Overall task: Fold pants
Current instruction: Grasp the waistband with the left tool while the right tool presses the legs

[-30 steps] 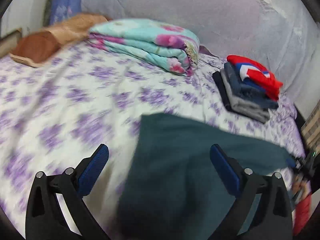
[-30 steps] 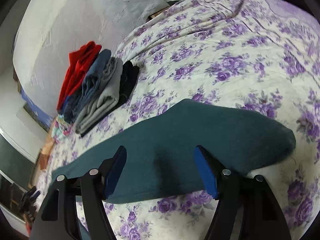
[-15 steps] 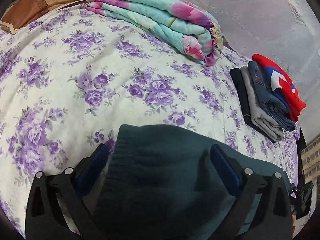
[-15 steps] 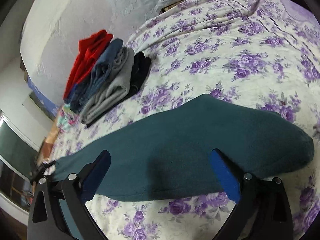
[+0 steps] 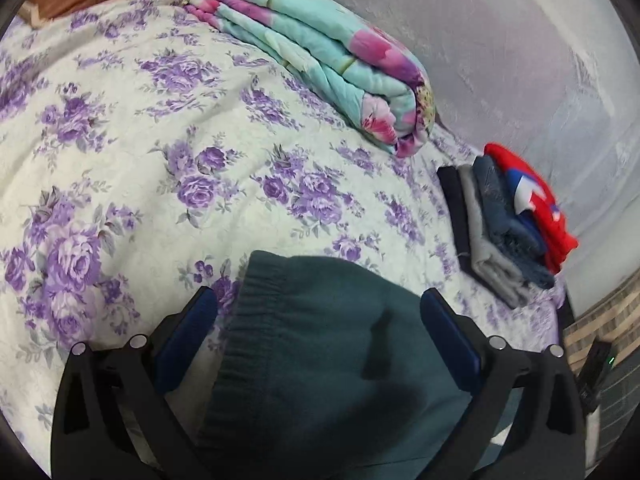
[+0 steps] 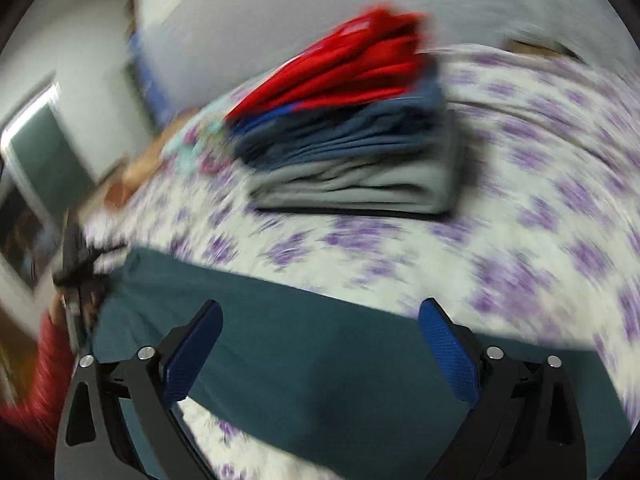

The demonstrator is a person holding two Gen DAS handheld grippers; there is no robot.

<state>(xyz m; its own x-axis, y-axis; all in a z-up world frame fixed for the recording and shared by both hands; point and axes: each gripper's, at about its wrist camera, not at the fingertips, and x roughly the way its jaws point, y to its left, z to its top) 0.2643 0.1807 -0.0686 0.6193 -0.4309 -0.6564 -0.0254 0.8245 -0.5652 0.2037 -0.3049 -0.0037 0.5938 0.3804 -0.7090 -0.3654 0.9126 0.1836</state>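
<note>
Left wrist view: left tool (image 5: 318, 322) spread wide over teal pants (image 5: 328, 360).

Soft teal knit pants (image 5: 328, 344), matt and faintly fuzzy with a ribbed elastic waistband, lie on a quilted cotton-look bedspread (image 5: 120, 152) printed with purple roses. Matt black plastic arms of the left gripper (image 5: 320, 316) carry blue pads (image 5: 186, 332) with a fine pebbled texture and small bright metal pins. A smooth, puffy floral quilt (image 5: 320, 56) and a stack of folded cloth (image 5: 504, 220), fleece and denim-like, rest beyond.
</note>
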